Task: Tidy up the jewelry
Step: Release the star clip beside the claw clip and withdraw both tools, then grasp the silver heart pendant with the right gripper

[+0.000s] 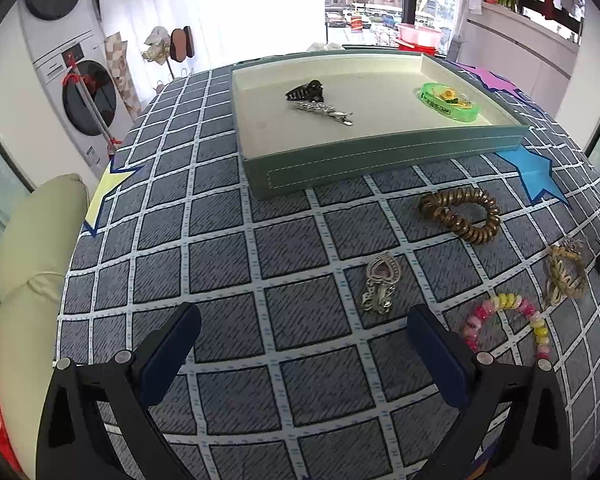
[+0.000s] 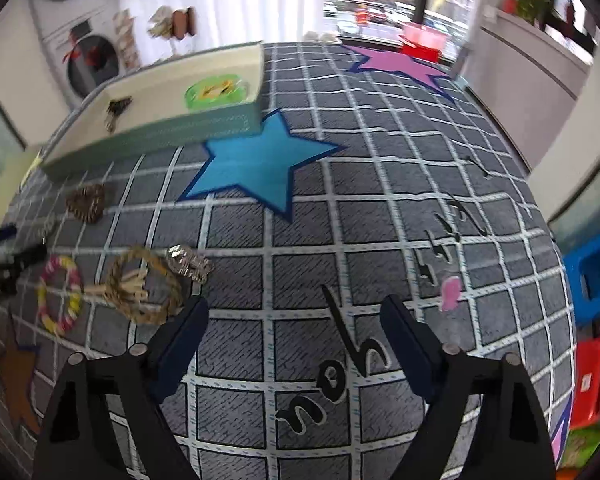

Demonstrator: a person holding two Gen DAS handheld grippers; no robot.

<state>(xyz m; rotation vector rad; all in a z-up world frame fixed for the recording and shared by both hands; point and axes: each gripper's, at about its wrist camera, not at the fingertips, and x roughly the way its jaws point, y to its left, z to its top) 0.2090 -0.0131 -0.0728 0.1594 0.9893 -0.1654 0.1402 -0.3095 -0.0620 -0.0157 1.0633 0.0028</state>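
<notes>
Right now both jaws hang apart and empty, and the silver heart brooch (image 1: 381,282), mid-surface, looks small, hard and slippery, best pinched across its middle.

Grey grid-patterned tablecloth (image 1: 228,248) with star patches, bearing a green tray (image 1: 380,160), coiled brown hair tie (image 1: 458,212), silver heart clip (image 1: 380,284), beaded bracelet (image 1: 504,320), gold braided clip (image 1: 564,276).

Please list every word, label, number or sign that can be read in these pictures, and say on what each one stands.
"you", in black script, seen upside down: on the checked cloth before the right gripper.
More black script on the same cloth: too distorted to read.
Small print on the green soap dish in the tray: too small to read.
</notes>
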